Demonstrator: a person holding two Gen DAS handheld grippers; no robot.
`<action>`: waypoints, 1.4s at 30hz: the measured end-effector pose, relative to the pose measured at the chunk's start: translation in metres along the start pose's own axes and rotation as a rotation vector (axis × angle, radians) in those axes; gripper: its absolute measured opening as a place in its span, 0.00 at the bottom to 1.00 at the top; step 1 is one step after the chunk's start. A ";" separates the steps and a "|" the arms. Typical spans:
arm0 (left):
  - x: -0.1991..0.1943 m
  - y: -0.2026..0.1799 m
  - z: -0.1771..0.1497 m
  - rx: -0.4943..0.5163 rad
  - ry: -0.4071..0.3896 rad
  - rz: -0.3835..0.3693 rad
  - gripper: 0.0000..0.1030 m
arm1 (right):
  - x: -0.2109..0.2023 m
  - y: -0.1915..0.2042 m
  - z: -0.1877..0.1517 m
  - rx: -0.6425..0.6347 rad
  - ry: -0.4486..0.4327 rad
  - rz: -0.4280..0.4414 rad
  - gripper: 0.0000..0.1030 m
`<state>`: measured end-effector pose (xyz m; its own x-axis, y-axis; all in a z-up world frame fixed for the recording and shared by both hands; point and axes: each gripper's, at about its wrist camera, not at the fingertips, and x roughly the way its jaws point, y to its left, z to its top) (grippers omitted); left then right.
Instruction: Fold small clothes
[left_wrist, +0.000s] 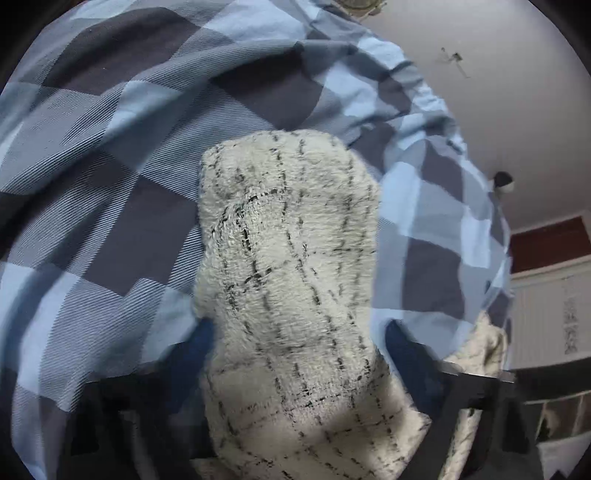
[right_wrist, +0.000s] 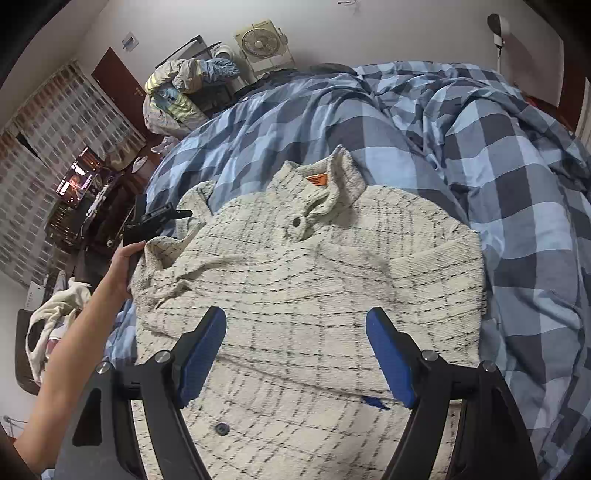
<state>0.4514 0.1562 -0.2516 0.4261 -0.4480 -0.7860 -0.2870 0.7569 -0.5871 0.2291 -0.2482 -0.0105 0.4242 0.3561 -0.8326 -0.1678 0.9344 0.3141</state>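
Jaws around sleeve (left_wrist: 291, 280), left-wrist view only

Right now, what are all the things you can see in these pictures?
Shirt: one, cream with black checks, flat on the bed.
Sleeve: one, cream, between the left gripper's fingers.
Duvet: one, blue checked, under the shirt.
Fan: one, beige, by the far wall.
Clothes pile: one, mixed colours, beside the fan.
Curtain: one, patterned, far left.
Left gripper: black with blue pads, closing round the sleeve.
Right gripper: black with blue pads, open above the shirt.
Arm: one, bare, reaching to the shirt's left edge.
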 end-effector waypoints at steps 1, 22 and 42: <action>-0.002 -0.004 0.000 0.024 -0.008 0.025 0.28 | -0.002 -0.002 -0.001 0.001 -0.007 -0.006 0.73; -0.157 -0.117 -0.021 0.331 -0.242 0.066 0.05 | -0.072 -0.011 -0.031 0.058 -0.144 0.046 0.73; -0.145 0.009 -0.051 0.472 -0.095 0.311 0.06 | -0.038 0.006 -0.049 -0.010 -0.070 0.065 0.73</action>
<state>0.3434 0.2039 -0.1529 0.4646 -0.1416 -0.8741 -0.0068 0.9865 -0.1634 0.1682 -0.2569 0.0008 0.4733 0.4163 -0.7763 -0.2059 0.9092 0.3619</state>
